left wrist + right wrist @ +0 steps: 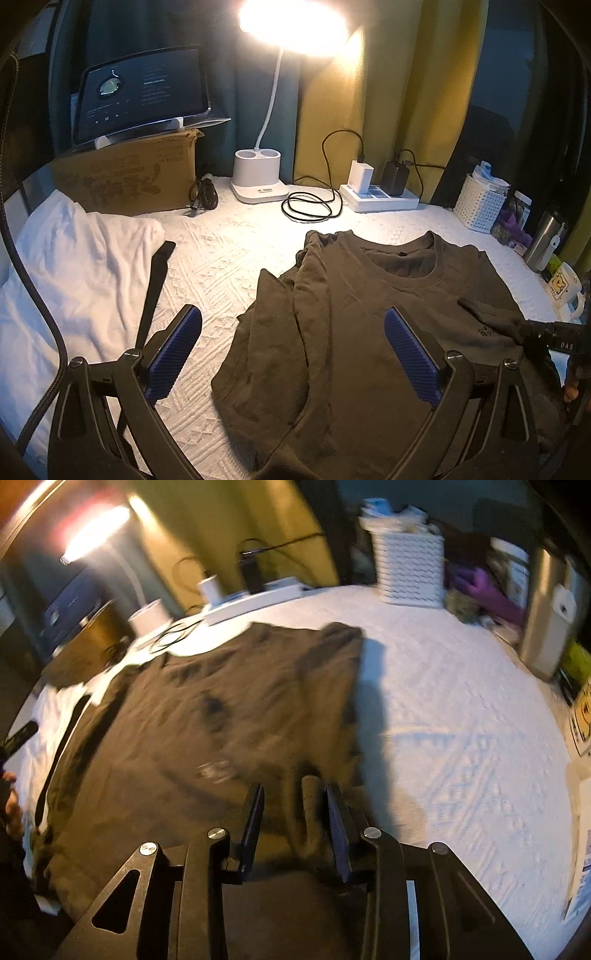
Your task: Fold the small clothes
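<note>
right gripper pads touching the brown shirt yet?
Cannot tell. Right wrist view: a raised fold of the brown shirt stands between the right gripper's partly closed fingers, against the right-hand one, but blur hides any contact.

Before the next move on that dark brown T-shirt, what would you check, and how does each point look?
1. Dark brown T-shirt lying on the white textured cover: ok.
2. Left gripper open, nothing between its blue pads: ok.
3. Right gripper has a fold of shirt between its fingers: ok.
4. Right pads pressing that fold firmly: cannot tell, the picture is blurred.
5. Black coiled cable clear of the shirt: ok.
</note>
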Motion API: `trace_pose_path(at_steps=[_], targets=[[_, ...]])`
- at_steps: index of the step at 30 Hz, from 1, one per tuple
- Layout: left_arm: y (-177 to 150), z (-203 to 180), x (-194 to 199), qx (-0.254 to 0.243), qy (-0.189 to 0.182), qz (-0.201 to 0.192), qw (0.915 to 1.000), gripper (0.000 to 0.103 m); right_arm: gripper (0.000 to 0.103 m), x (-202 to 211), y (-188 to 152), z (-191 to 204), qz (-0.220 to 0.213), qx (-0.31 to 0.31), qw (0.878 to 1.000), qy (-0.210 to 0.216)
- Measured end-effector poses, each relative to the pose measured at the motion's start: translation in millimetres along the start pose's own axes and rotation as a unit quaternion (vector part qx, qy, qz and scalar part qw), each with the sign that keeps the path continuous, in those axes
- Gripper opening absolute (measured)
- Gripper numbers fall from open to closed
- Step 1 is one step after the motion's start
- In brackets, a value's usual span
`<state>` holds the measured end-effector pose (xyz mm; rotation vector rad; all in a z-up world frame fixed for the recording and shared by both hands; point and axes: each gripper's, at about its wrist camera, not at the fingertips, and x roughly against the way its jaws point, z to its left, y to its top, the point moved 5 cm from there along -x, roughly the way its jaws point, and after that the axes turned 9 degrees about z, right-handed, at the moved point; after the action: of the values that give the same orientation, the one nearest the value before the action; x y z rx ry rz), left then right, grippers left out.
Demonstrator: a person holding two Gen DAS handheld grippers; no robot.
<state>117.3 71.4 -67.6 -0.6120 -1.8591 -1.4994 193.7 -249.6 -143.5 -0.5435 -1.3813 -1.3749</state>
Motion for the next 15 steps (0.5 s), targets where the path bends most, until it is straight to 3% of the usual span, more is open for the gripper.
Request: trace_pose_path(at_steps=[8,15], targets=[[-15.0,24.0,-2.7,0.016,0.006,0.014,0.9998,0.098,0.035,-15.8,-24.9,43.3,0.03,0.041,0.999,-0.016],[-15.2,55.0,-14.6,0.029,0.016,0.026,0.9991,0.098,0.035,-4.2,-20.3,77.1,0.031,0.078,0.996,-0.009]])
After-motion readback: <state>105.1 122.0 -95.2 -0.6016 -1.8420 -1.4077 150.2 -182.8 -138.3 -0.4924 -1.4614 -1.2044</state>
